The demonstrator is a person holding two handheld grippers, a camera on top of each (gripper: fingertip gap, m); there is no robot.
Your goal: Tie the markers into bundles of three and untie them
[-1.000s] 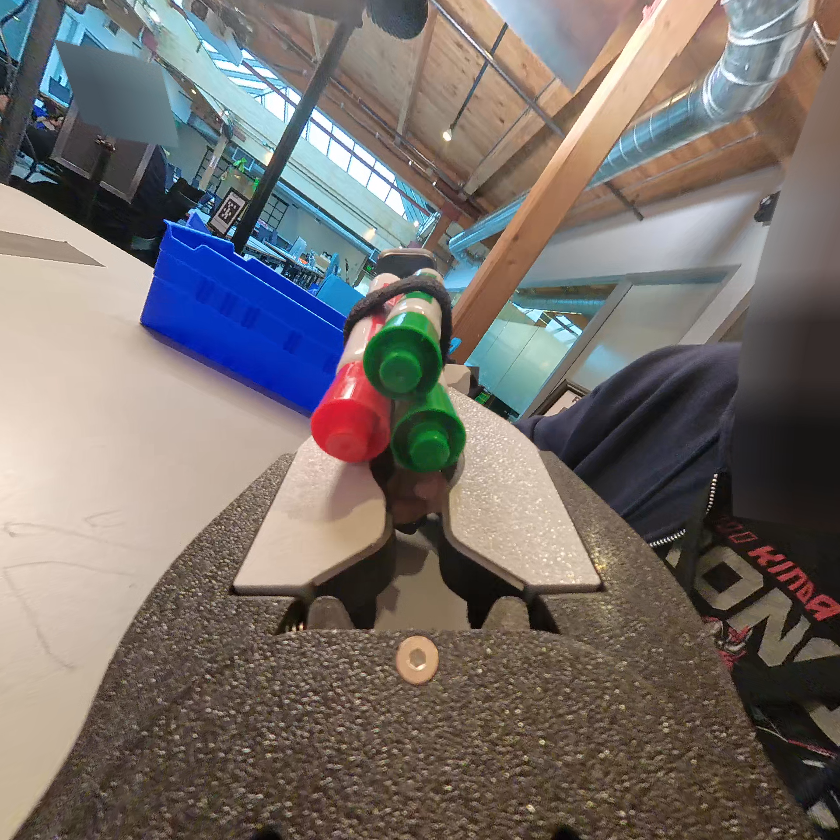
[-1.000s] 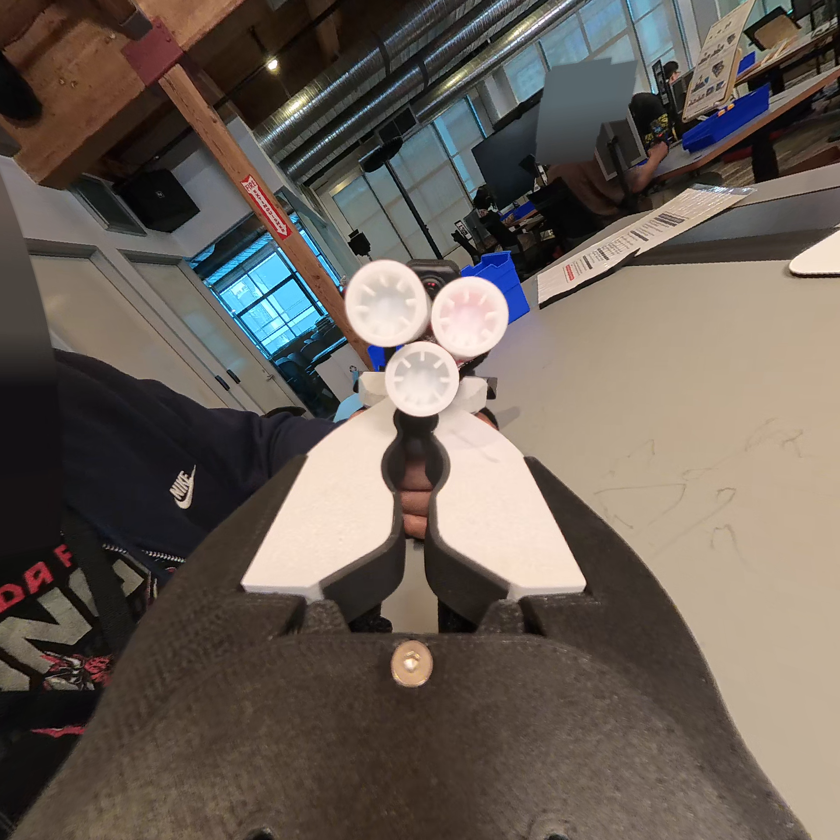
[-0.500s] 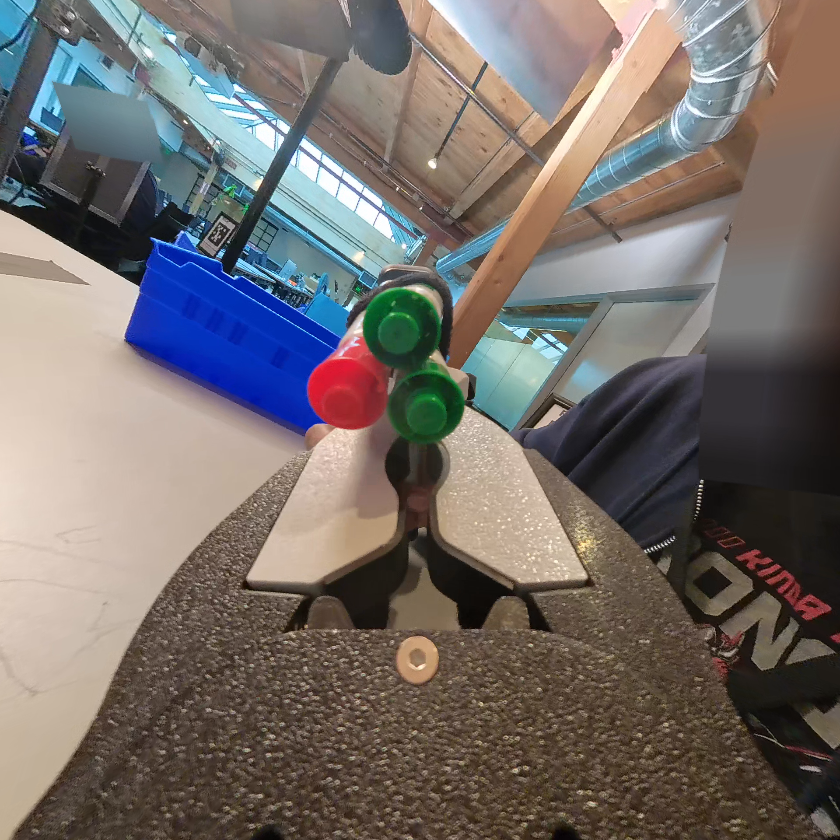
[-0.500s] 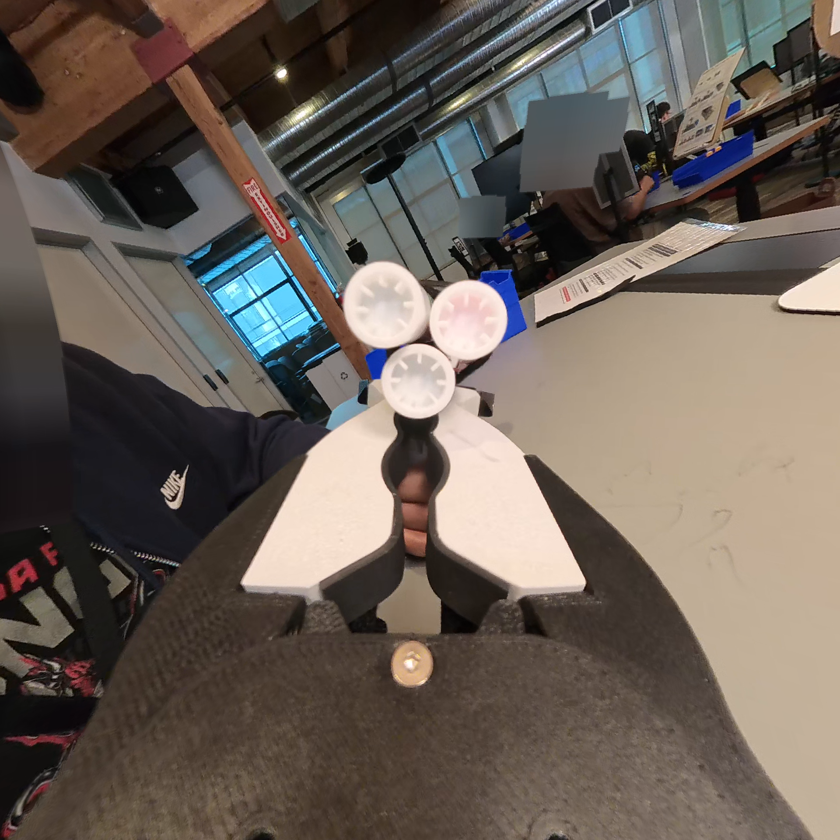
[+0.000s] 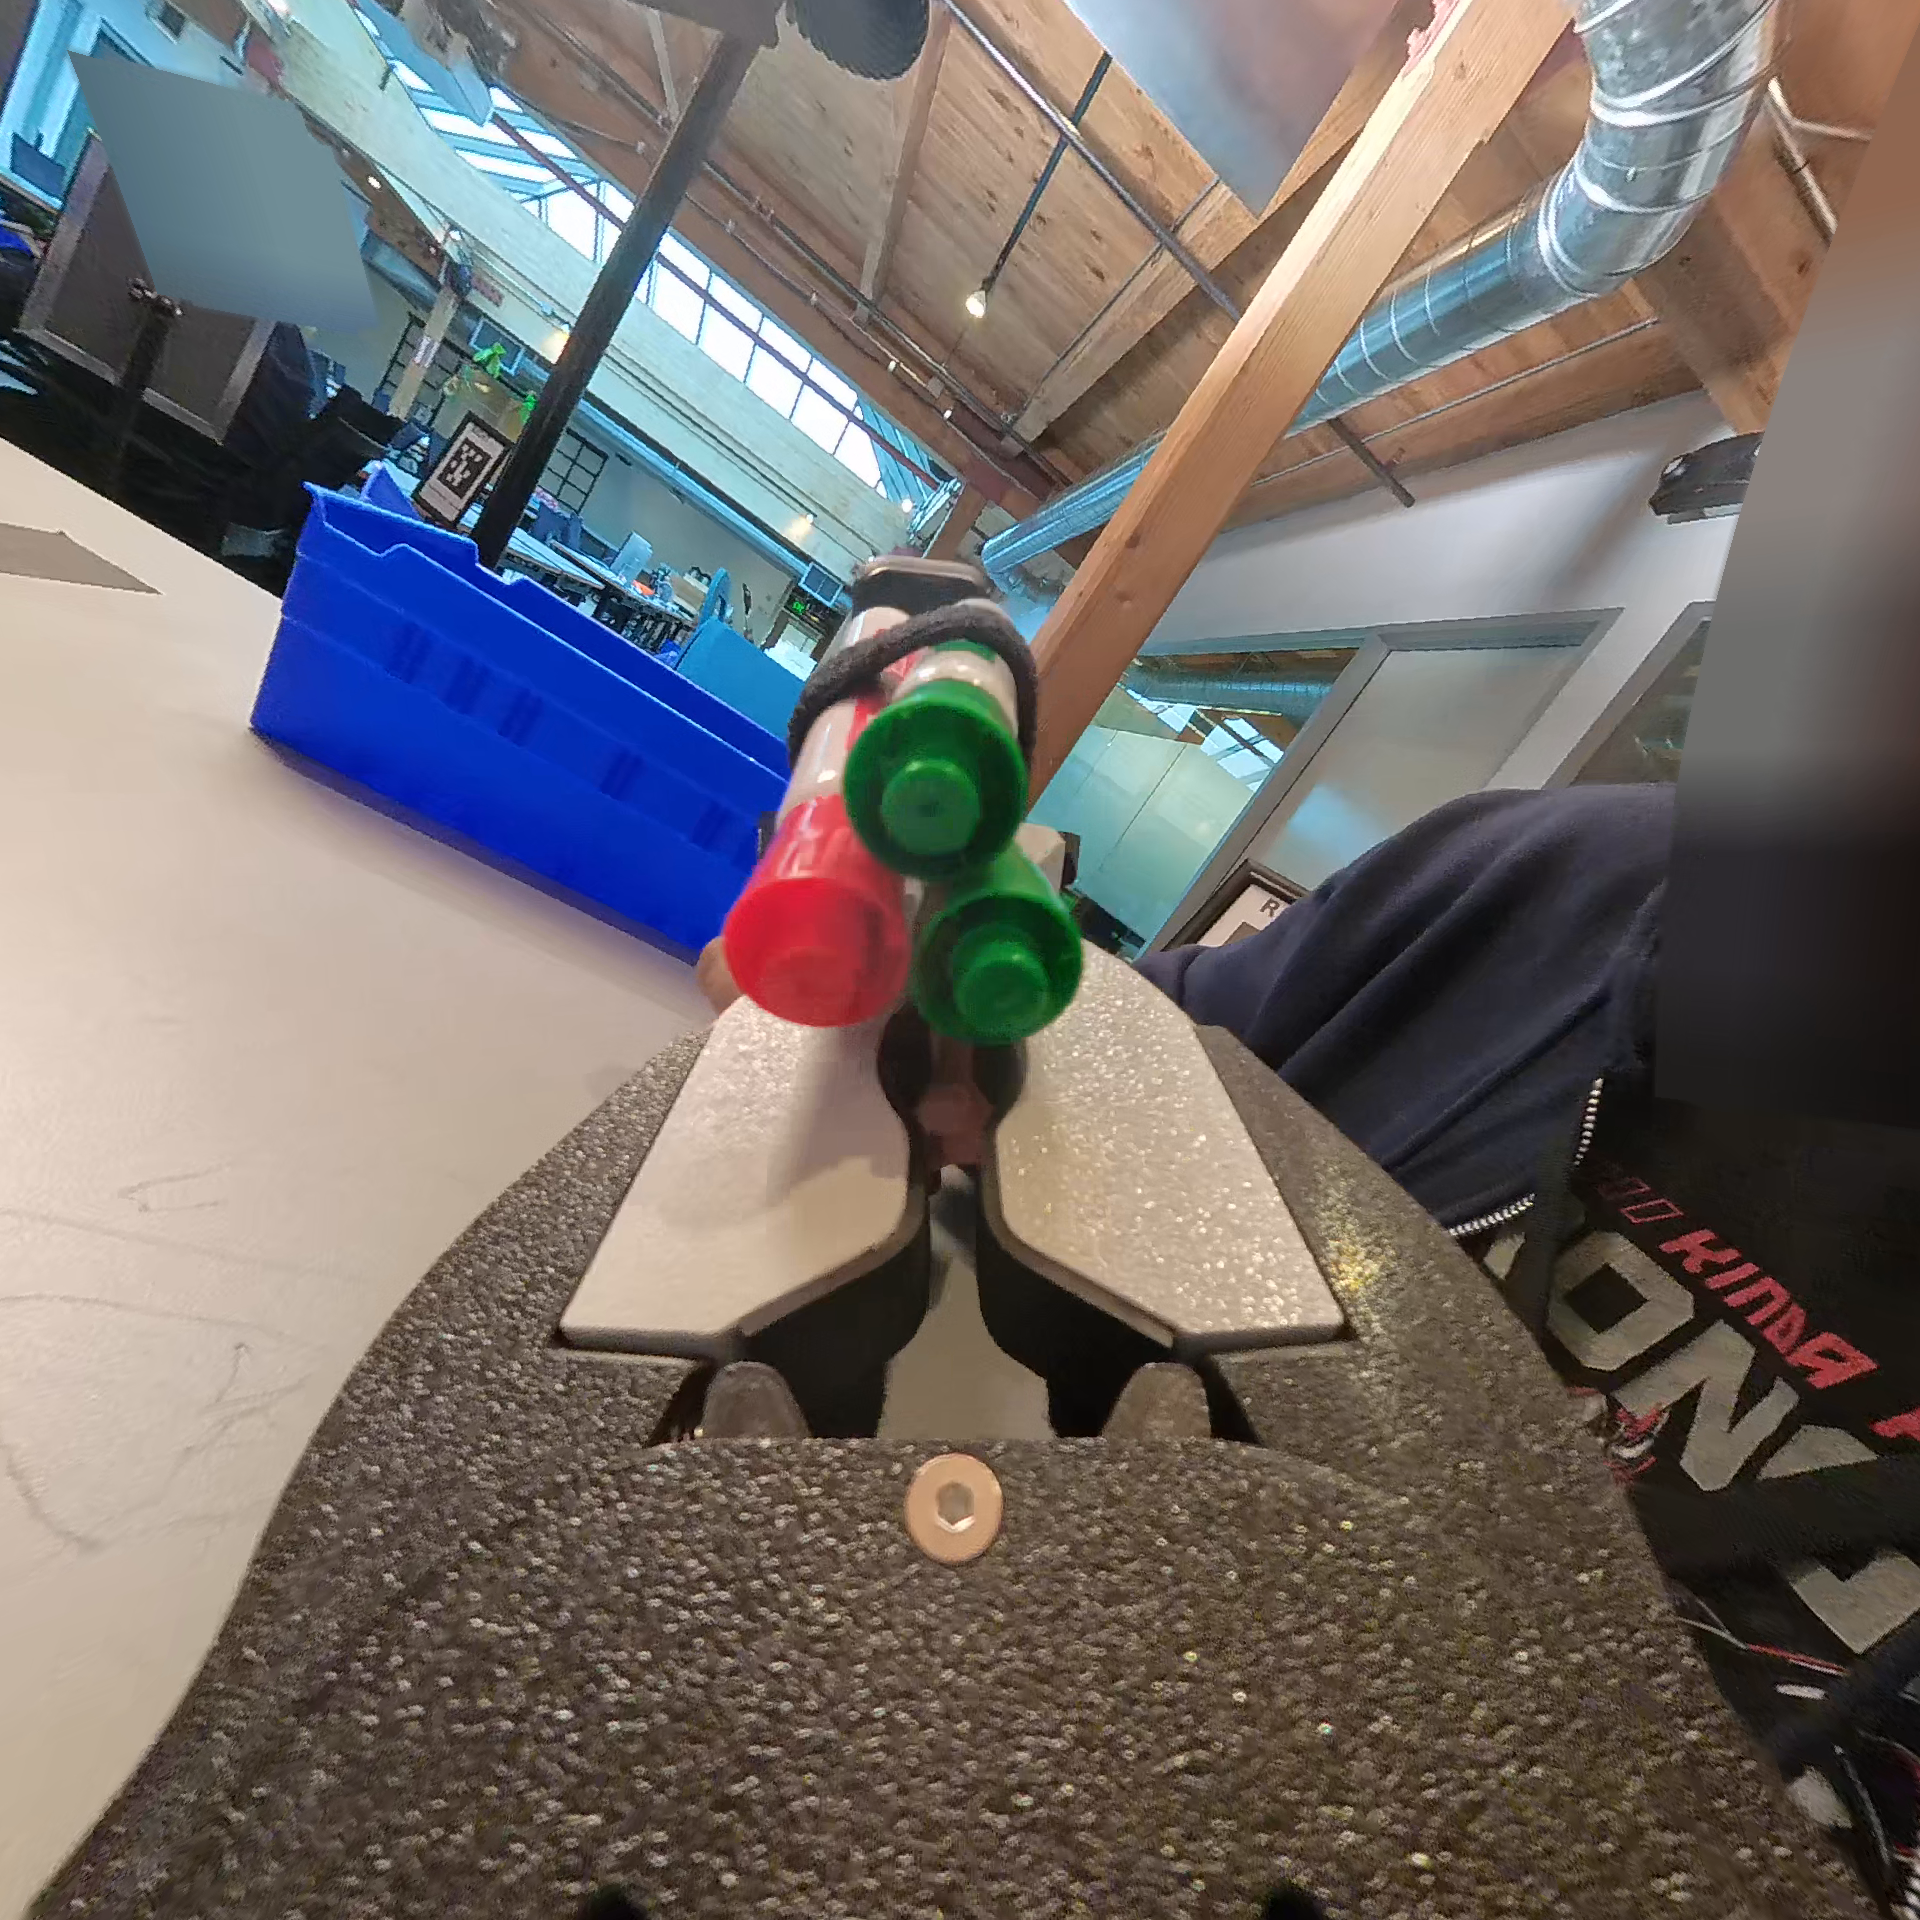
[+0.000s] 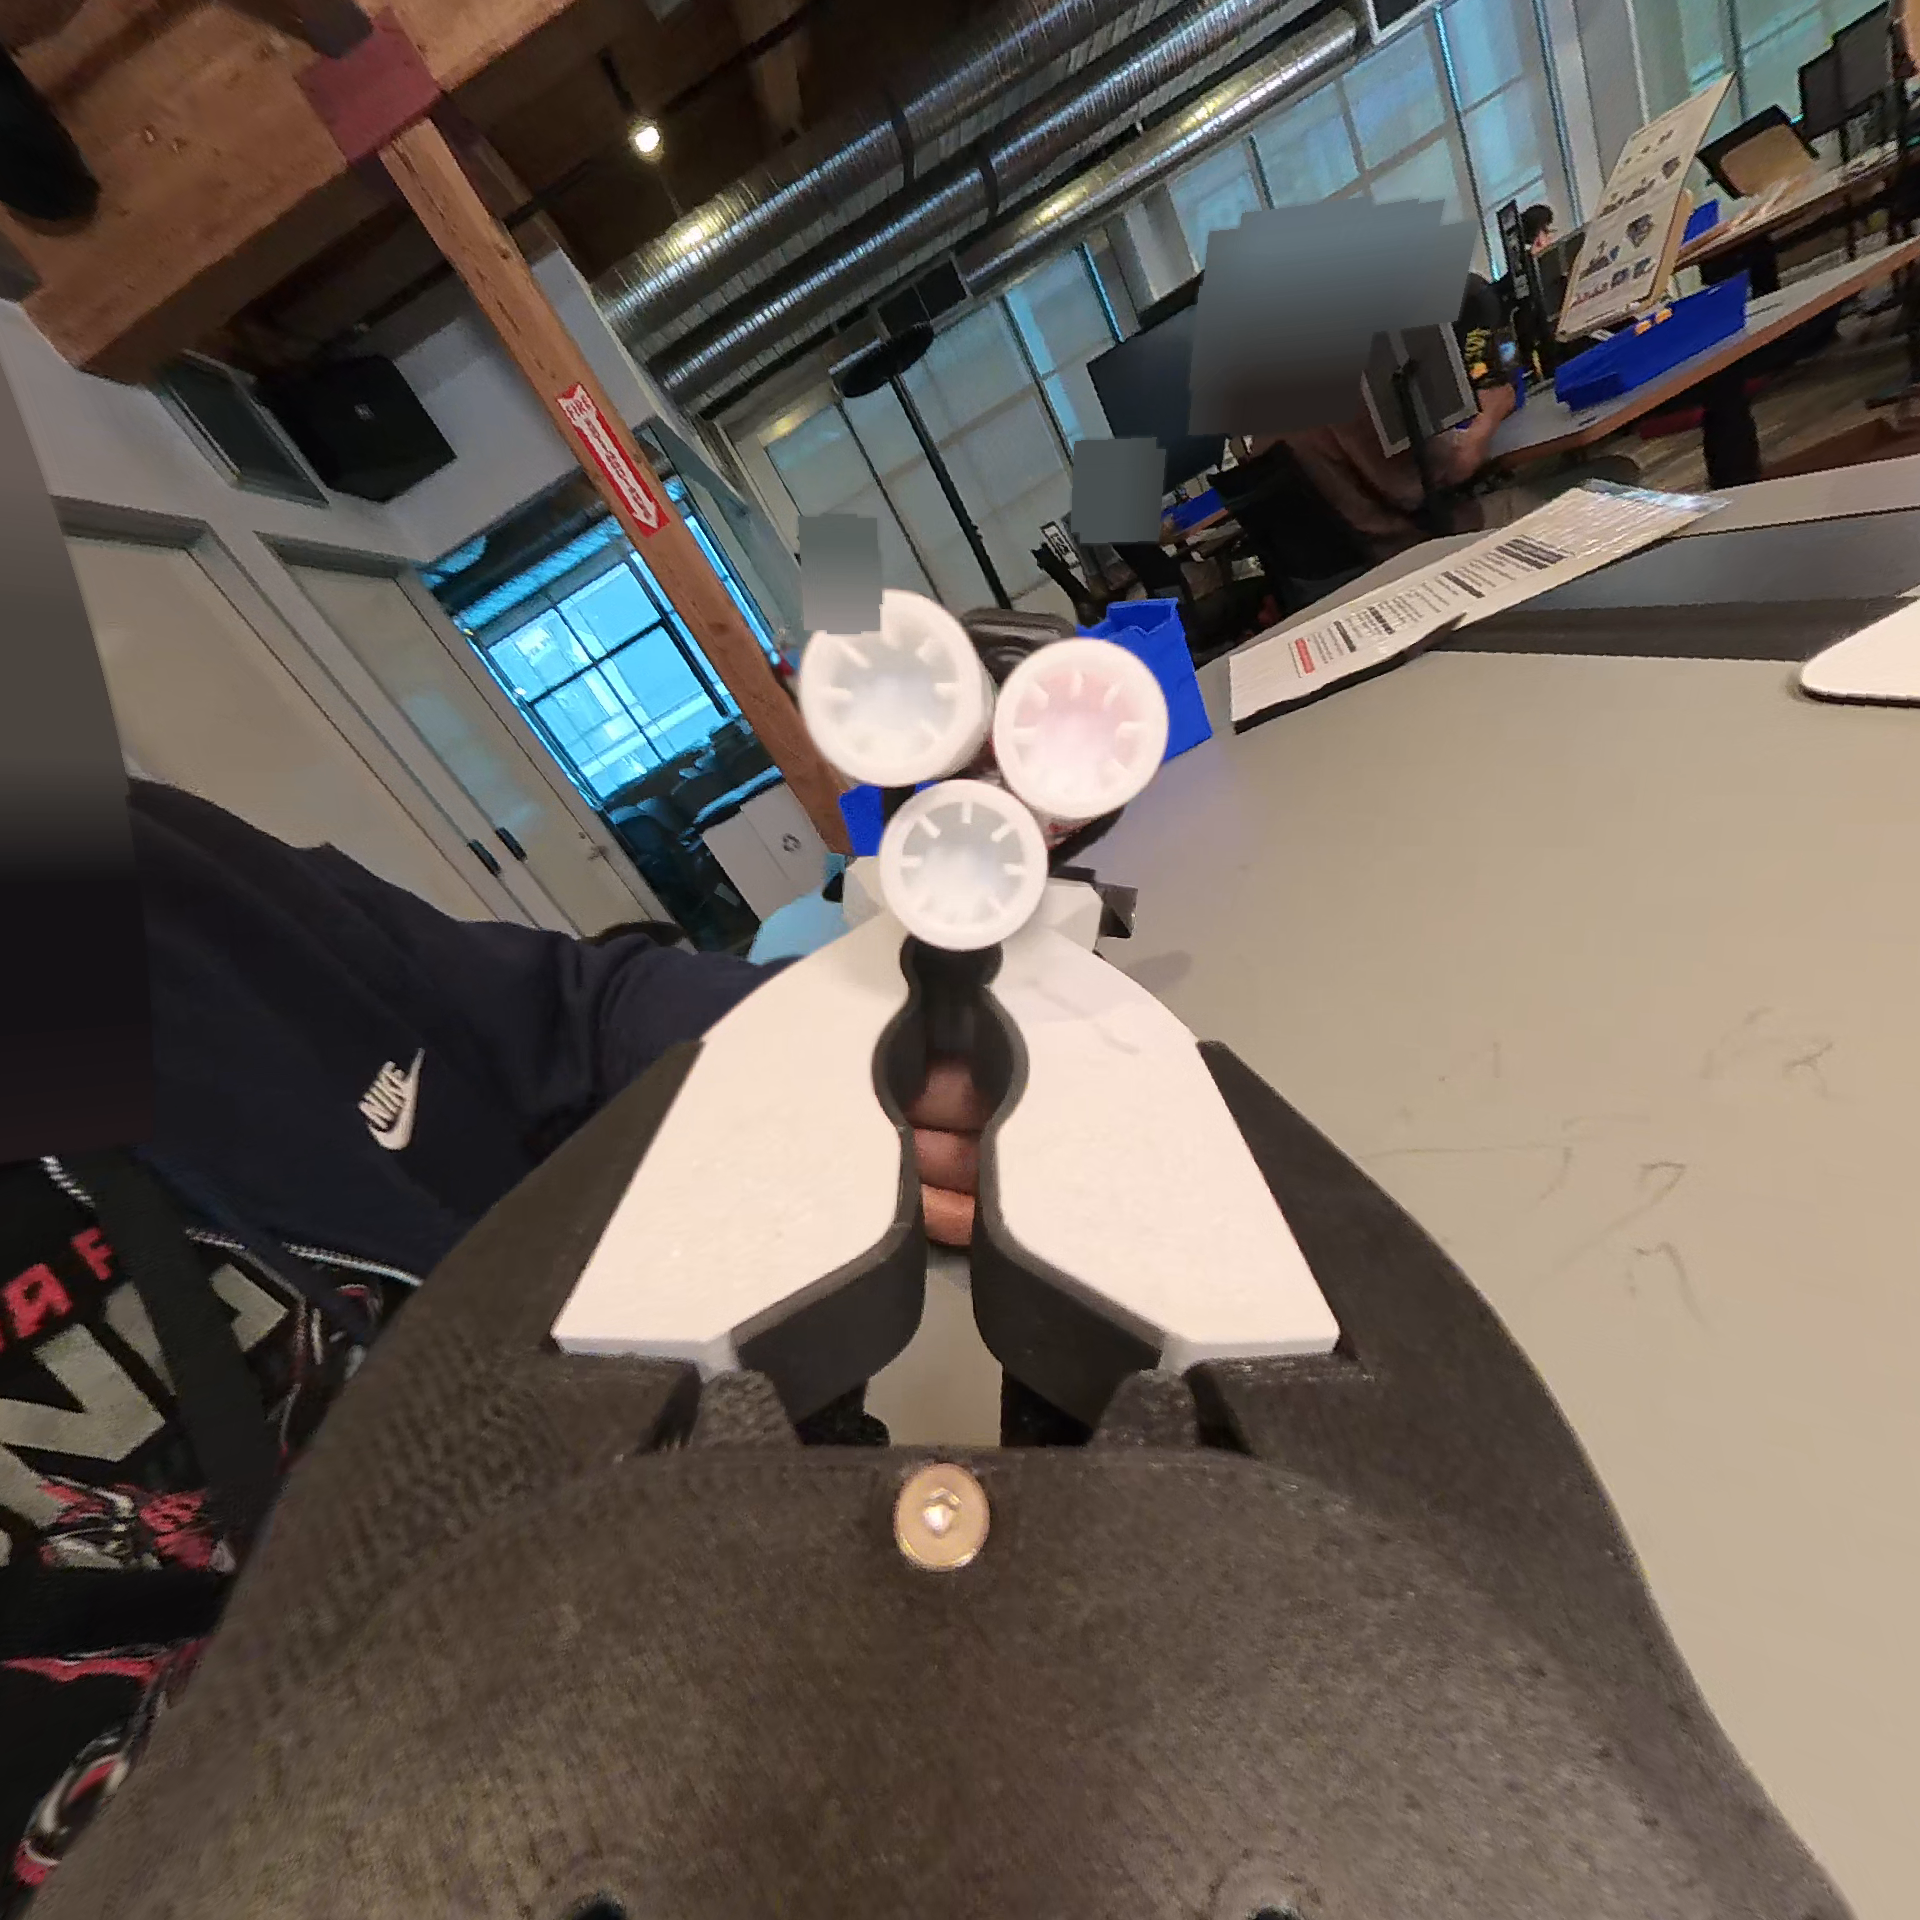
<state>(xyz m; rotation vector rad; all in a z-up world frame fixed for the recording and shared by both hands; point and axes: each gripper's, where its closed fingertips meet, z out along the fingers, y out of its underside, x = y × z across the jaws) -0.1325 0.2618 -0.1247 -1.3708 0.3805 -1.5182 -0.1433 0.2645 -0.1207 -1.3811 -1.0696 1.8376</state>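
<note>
Marker bundle — both my grippers, jaws clamped on opposite ends, steadying it to work its black band.

In the left wrist view, the bundle of three markers has tipped, so its black band, hidden half a second ago, shows again. The red cap now sits lower, against the left tongs.

Bright daylight from windows; wide-angle bending at edges, near marker ends slightly soft.
</note>
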